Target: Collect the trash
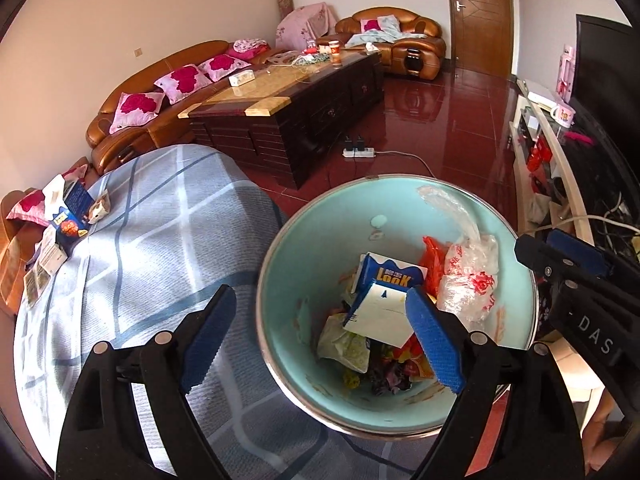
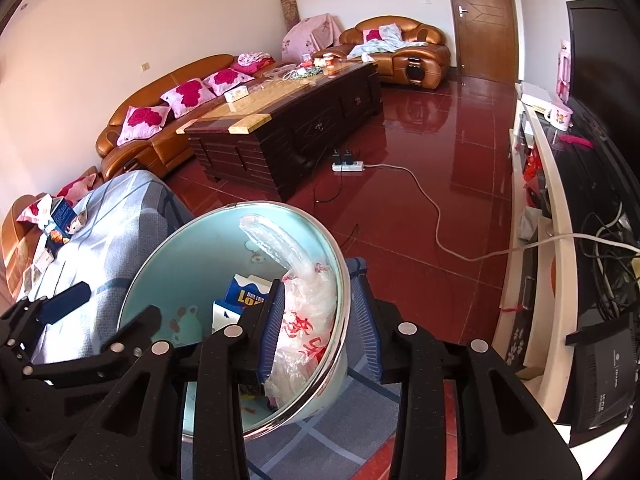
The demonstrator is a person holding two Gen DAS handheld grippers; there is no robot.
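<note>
Beside the trash bin, cartons litter the checked cloth.

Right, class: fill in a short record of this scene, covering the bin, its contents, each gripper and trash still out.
bin: pale blue inside, shiny metal rim
contents: blue-and-white box, clear plastic bag, wrappers
left gripper: jaws wide open over the bin, empty
right gripper: jaws astride the bin's rim, not visibly pressing
still out: cartons on the checked cloth
</note>
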